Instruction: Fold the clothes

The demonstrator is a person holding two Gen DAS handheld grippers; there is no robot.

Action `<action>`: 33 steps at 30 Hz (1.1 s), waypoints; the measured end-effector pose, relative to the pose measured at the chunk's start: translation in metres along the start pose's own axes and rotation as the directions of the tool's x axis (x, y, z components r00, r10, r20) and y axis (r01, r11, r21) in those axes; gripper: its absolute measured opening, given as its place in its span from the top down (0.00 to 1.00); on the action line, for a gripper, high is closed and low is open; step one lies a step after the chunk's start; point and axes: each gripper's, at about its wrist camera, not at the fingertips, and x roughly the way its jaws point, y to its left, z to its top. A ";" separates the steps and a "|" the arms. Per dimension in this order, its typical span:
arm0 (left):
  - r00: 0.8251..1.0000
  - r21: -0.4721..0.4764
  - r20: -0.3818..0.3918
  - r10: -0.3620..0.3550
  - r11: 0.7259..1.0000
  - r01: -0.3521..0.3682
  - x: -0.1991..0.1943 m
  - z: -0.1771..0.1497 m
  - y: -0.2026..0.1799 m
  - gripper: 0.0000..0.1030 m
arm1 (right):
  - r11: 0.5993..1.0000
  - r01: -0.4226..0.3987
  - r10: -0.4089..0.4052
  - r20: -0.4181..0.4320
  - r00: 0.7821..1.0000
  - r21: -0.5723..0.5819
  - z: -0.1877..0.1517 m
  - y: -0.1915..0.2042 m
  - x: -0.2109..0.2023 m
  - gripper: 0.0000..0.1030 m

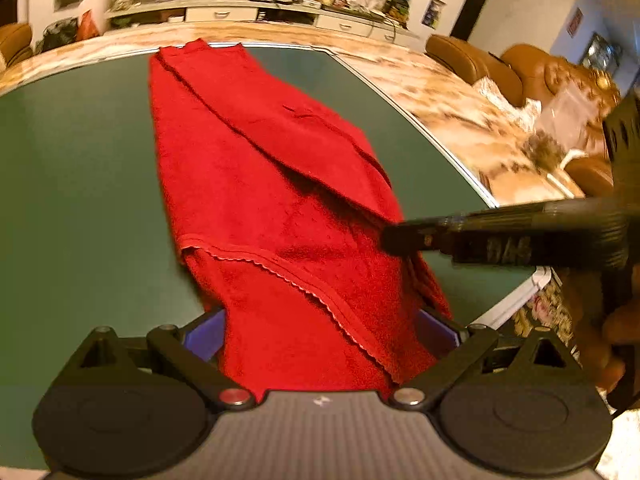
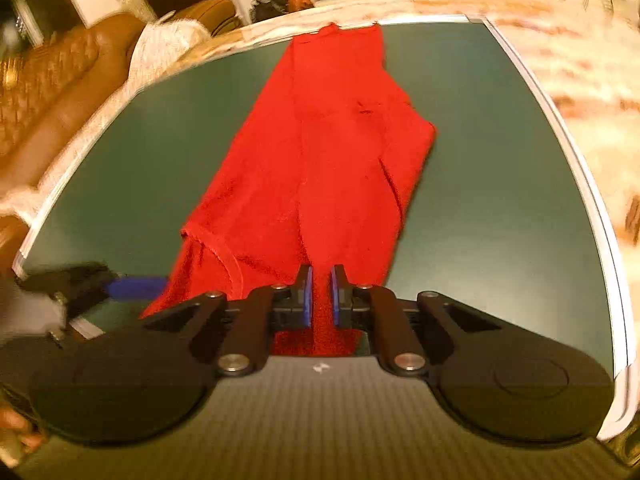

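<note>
While the green desk [image 1: 80, 184] fills most of both views, a red cloth [image 1: 256, 184] lies lengthwise along its middle, its far end reaching the desk's far edge and its near end raised toward the cameras. On the cloth's right half, as the left wrist view shows it, a long flap is folded over the rest, leaving a diagonal edge. A scalloped hem crosses the cloth's near part at a slant.

Beyond the cloth's far end, past the marbled floor, a long white counter [image 1: 248, 10] crowded with bottles and packets runs along the wall. To the right of the cloth in the left wrist view stand brown leather sofas [image 1: 520, 68]; in the right wrist view a sofa [image 2: 52, 92] of the same kind sits to the cloth's left.

At the cloth's near end, the left hand-held gripper [image 1: 320, 332] stands spread wide, its blue pads at either side of a broad bunch of fabric that fills the gap between them; whether the pads actually press the cloth cannot be told from these views. It also appears blurred at the cloth's near left corner in the right wrist view [image 2: 120, 286].

On the cloth's near right side, the right hand-held gripper [image 2: 320, 296] has its jaws drawn almost together, pinching a narrow ridge of red fabric between the blue pads. In the left wrist view it [image 1: 390, 236] reaches in from the right, its black tip touching the cloth's right edge.
</note>
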 end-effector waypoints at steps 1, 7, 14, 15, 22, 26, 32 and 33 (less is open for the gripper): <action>1.000 0.007 -0.004 0.003 1.000 -0.003 0.002 0.000 -0.001 0.02 | 1.000 -0.013 0.013 -0.002 1.000 0.027 0.002 -0.005 -0.001 0.89; 1.000 0.041 0.002 0.013 0.999 -0.013 0.004 -0.003 -0.008 0.02 | 0.990 -0.079 0.080 -0.008 0.997 0.121 0.004 -0.020 0.000 0.90; 0.999 0.040 0.042 0.024 0.999 -0.026 -0.004 -0.003 -0.011 0.02 | 0.974 -0.103 0.106 -0.002 0.994 0.203 0.001 -0.033 -0.001 0.89; 0.998 0.044 0.053 0.025 0.999 -0.027 -0.006 -0.002 -0.012 0.02 | 0.970 -0.109 0.111 0.004 0.994 0.218 0.000 -0.036 -0.002 0.89; 0.982 0.163 0.177 -0.072 0.986 0.043 -0.029 -0.004 -0.033 0.02 | 0.923 -0.185 0.185 0.032 0.982 0.339 -0.003 -0.056 -0.003 0.89; 0.976 0.188 0.198 -0.093 0.981 0.055 -0.034 -0.004 -0.039 0.02 | 0.929 -0.165 0.163 0.033 0.986 0.330 -0.005 -0.059 -0.003 0.90; 0.971 0.232 0.089 -0.224 0.952 0.198 -0.018 -0.001 -0.045 0.02 | 0.949 -0.153 0.150 0.032 0.988 0.277 -0.002 -0.049 -0.003 0.93; 0.966 0.247 0.072 -0.248 0.943 0.224 -0.015 -0.001 -0.047 0.02 | 0.956 -0.141 0.138 0.030 0.990 0.256 -0.001 -0.046 -0.004 0.92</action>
